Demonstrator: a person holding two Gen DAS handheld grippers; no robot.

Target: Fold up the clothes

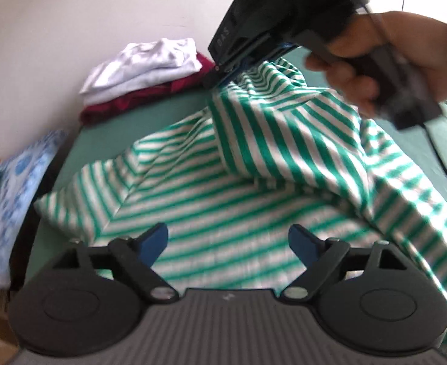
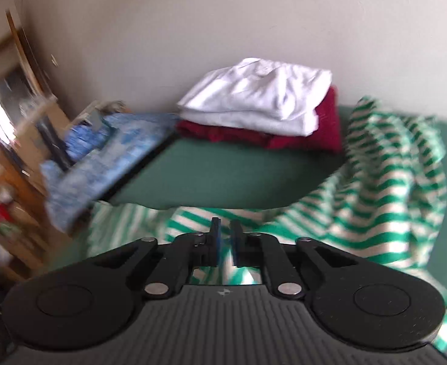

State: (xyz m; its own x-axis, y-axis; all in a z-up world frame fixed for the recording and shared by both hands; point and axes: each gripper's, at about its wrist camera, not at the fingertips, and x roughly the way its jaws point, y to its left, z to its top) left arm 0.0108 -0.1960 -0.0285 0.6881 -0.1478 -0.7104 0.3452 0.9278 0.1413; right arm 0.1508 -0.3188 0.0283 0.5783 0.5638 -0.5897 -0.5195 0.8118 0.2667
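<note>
Left wrist camera first: your left gripper (image 1: 228, 245) hung with its blue-padded fingers (image 1: 155, 240) spread wide and nothing between them, poised over the green-and-white striped shirt (image 1: 253, 188) that lay rumpled across the green table (image 1: 107, 133). Ahead and above, your right hand (image 1: 384, 60) held the right gripper (image 1: 223, 76), whose tips pinched a fold of the striped shirt and held that part up in a peak while the rest draped down to the surface. Near the wall sat a white folded garment (image 1: 144, 64) stacked on a dark red folded garment (image 1: 150, 97), and a blue patterned cloth (image 1: 13, 188) lay off the table's left edge. Right wrist camera next, and it was blurred: your right gripper (image 2: 225, 243) had its fingers drawn nearly together, with striped fabric showing in the narrow gap and beneath them. The striped shirt (image 2: 375, 182) bunched to the right and trailed under the tool, the white folded garment (image 2: 253, 97) sat on the dark red one (image 2: 299, 137) by the wall, and the blue patterned cloth (image 2: 101, 158) lay at left beside wooden furniture (image 2: 13, 70).
</note>
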